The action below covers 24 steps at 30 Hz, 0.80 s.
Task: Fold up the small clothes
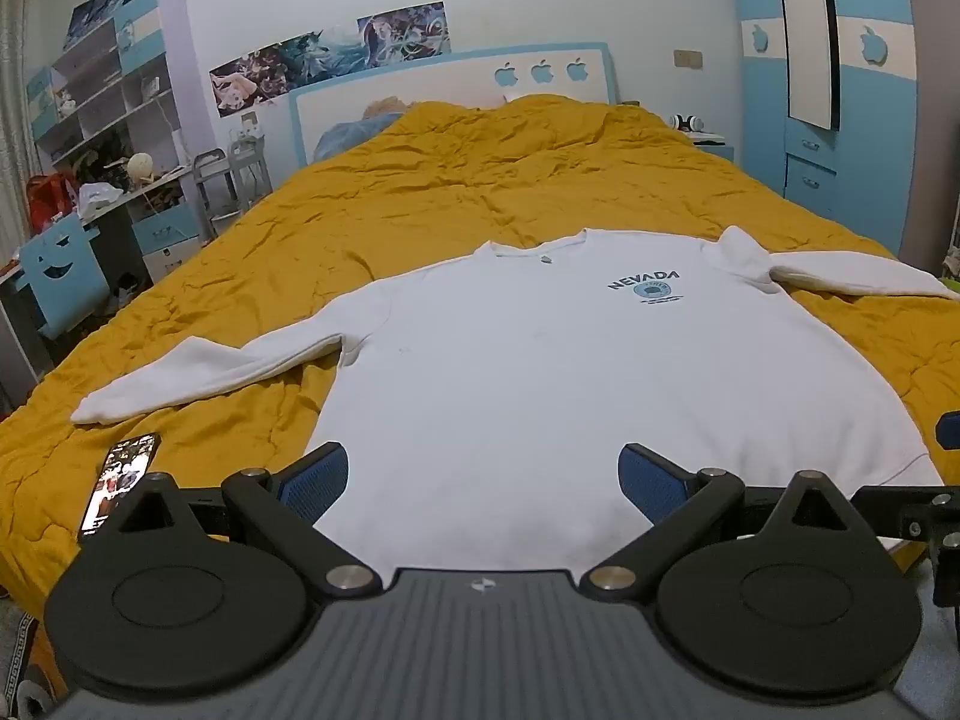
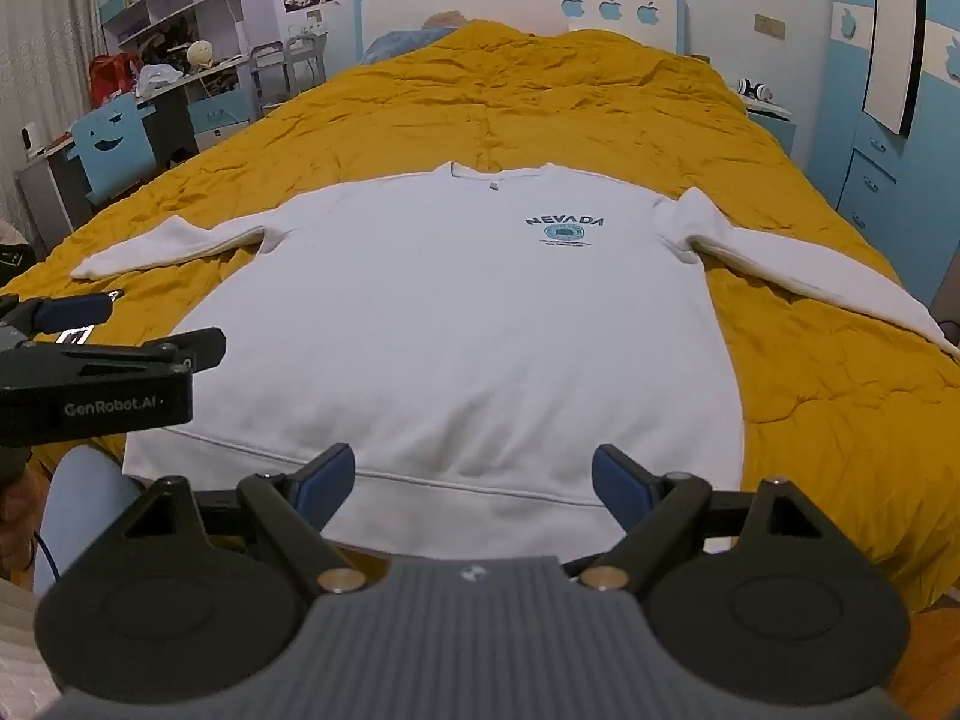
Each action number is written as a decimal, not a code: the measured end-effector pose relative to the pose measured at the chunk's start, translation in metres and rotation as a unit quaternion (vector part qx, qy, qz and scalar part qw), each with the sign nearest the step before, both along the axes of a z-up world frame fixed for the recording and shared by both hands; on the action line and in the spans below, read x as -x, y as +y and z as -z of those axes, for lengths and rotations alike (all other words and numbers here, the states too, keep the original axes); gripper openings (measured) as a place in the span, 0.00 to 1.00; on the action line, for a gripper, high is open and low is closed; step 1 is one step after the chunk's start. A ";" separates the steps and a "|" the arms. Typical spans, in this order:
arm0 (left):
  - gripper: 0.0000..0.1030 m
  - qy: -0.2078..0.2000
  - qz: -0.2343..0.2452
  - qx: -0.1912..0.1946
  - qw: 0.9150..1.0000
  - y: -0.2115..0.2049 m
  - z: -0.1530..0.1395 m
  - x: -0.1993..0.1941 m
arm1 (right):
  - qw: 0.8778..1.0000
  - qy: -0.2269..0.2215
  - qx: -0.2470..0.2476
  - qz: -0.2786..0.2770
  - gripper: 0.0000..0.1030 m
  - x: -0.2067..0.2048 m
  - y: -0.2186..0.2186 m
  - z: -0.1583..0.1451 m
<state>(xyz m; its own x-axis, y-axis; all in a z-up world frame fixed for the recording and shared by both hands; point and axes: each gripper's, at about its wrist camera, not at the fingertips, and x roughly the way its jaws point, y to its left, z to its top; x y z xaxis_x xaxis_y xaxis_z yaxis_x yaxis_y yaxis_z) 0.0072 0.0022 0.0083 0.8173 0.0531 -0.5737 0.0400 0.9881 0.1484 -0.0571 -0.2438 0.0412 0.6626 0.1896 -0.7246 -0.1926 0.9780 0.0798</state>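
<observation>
Home bedroom: bed [image 1: 420, 192], wardrobe [image 1: 840, 90]

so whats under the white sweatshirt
The white sweatshirt lies flat, front up, on the yellow quilt. Whether anything lies between them cannot be seen; the fabric covers that.

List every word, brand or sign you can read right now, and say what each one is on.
"NEVADA": chest print on the white sweatshirt.
Round emblem and small lines under it: too small to read.
"GenRobot.AI": side of the left gripper, seen from the right wrist.
Apple-shaped cutouts, no letters: headboard and wardrobe.
Phone screen and wall posters: pictures only, nothing legible.
</observation>
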 end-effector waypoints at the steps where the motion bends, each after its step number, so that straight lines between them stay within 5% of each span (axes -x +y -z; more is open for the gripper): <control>1: 1.00 0.000 0.000 0.000 1.000 0.000 0.000 0.000 | 1.000 0.000 0.000 0.000 0.80 0.000 0.000 0.000; 24: 1.00 0.002 0.000 0.000 1.000 0.001 0.001 0.000 | 1.000 0.001 -0.001 0.001 0.80 -0.002 0.000 0.001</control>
